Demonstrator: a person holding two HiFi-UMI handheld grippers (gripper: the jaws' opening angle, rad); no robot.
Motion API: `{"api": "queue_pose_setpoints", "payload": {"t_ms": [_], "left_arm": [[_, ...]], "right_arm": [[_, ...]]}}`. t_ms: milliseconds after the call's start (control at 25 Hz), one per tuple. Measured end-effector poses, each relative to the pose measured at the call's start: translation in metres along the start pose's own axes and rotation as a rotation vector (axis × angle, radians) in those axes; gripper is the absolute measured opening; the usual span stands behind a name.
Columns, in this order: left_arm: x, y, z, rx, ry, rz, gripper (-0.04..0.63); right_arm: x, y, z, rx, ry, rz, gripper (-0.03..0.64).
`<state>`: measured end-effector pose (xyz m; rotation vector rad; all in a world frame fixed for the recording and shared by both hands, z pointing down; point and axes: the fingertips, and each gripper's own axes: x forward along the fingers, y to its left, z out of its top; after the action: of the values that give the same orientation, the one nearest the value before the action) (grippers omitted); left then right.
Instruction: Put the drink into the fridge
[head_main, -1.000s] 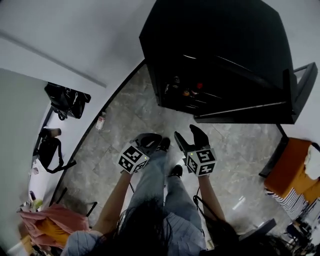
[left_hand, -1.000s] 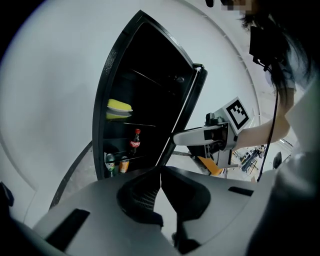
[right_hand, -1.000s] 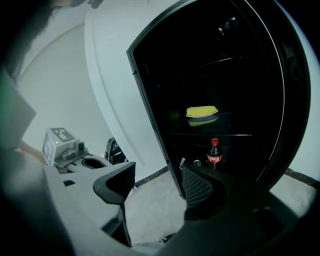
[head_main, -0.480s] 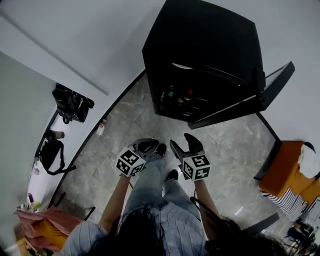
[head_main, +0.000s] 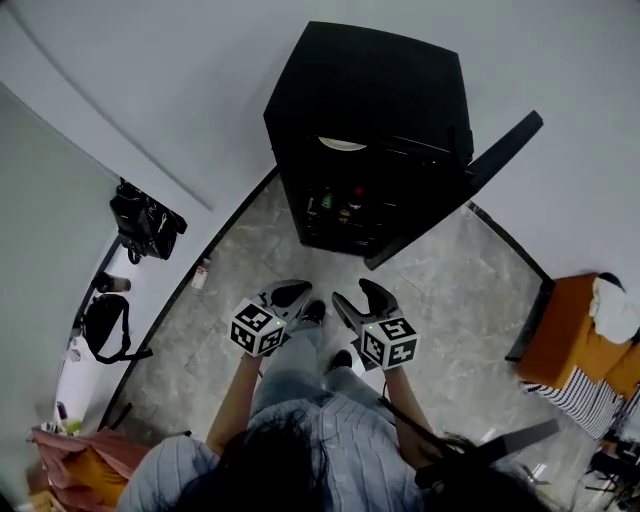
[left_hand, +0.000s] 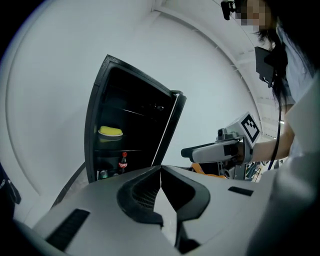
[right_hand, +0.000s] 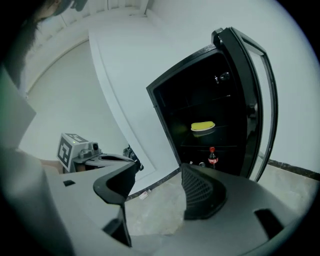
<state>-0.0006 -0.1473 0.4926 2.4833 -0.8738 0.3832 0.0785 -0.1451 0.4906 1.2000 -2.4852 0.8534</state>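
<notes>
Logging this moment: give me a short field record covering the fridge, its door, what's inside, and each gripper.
fridge: black fridge, standing on the floor by the wall
door: door wide open
inside: red-capped bottle upright low in the fridge; yellow item on a shelf above it
left gripper: left gripper has its jaws together, nothing between them
right gripper: right gripper has its jaws apart, empty
position: both grippers are in front of the fridge, short of it
</notes>
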Motion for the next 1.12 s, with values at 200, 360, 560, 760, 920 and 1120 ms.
{"api": "queue_pose_setpoints", "payload": {"t_ms": [200,360,560,760,920,1120], "left_arm": [[-0.008,-0.037,0.000,0.029,0.006,-0.012,0.008],[-0.014,-0.065,-0.001,-0.014,-0.048,0.007,0.008],[-0.022,-0.097,-0.007,-0.001,-0.068,0.024,0.009],[-0.038,-0.124,-0.015,0.004,-0.084,0.063,0.009],[-0.052,-0.141,-0.024,0.018,-0.075,0.081,0.008],[-0.064,-0.151,-0.043,0.000,-0.047,0.095,0.008]], "right_arm": [[-0.033,0.012,-0.005,-0.008,-0.008,0.022,0.302],[-0.056,0.017,-0.014,0.005,-0.016,0.041,0.290],[-0.080,0.028,-0.018,-0.035,-0.033,0.077,0.256],[-0.105,0.043,-0.026,-0.064,-0.046,0.112,0.210],[-0.118,0.055,-0.034,-0.047,-0.056,0.137,0.181],[-0.128,0.069,-0.056,-0.023,-0.038,0.146,0.164]]}}
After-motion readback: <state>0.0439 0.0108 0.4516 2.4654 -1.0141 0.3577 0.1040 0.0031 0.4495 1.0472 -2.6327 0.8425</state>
